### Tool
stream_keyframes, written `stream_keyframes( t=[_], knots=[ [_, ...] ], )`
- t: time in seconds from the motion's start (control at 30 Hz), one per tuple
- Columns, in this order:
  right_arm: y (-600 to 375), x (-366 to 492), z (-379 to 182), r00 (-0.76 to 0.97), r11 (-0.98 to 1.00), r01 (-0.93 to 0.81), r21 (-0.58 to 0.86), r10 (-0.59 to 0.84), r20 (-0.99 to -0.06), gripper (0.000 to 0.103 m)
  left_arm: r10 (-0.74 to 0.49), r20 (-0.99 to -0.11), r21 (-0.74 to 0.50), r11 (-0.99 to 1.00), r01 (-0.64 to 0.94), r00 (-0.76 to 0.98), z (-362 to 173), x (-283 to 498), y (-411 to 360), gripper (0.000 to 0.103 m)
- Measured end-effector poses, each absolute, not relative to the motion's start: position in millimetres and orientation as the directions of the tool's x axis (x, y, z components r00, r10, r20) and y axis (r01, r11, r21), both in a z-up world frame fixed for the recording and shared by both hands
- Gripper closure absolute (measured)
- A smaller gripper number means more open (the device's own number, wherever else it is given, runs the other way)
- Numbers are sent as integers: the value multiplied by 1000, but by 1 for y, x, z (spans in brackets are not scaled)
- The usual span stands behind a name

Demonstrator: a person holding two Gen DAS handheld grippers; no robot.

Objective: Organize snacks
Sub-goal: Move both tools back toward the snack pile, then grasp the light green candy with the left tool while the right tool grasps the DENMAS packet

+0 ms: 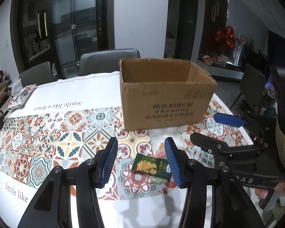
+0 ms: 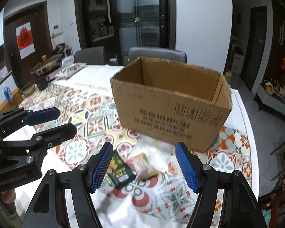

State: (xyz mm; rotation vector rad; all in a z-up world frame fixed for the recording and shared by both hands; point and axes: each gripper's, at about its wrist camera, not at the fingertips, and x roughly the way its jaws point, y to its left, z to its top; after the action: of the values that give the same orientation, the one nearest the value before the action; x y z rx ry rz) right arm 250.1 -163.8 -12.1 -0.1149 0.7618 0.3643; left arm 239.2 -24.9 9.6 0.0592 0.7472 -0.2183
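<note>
Two snack packets (image 2: 132, 168) in the right view, one green packet (image 1: 152, 166) in the left.

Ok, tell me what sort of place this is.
Most likely a home dining room: a patterned tablecloth covers the table, grey dining chairs stand behind it, and a dark glass-fronted cabinet lines the wall.

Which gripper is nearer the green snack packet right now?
Left, as far as these views tell. The left gripper is open with the green snack packet lying between its fingers' line of sight. The right gripper, also open, frames the green and pink packet.
</note>
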Motion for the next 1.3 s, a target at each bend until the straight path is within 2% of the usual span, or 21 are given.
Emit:
stream_keyframes(
  t=[0.67, 0.87, 0.97, 1.3],
  knots=[
    [-163, 262, -75, 576, 926, -377, 9, 242, -781, 34, -198, -808, -52, 962, 267, 555, -74, 233, -37, 53],
    [-160, 274, -88, 555, 921, -389, 3, 237, -797, 34, -231, -843, -109, 957, 267, 485, -96, 245, -37, 54],
    [-159, 278, -90, 550, 920, -393, 3, 238, -801, 34, -254, -852, -137, 952, 272, 458, -102, 249, -38, 55],
    [-153, 300, -106, 515, 919, -394, 24, 243, -822, 34, -252, -856, -125, 948, 292, 452, -113, 259, -49, 60]
  ],
)
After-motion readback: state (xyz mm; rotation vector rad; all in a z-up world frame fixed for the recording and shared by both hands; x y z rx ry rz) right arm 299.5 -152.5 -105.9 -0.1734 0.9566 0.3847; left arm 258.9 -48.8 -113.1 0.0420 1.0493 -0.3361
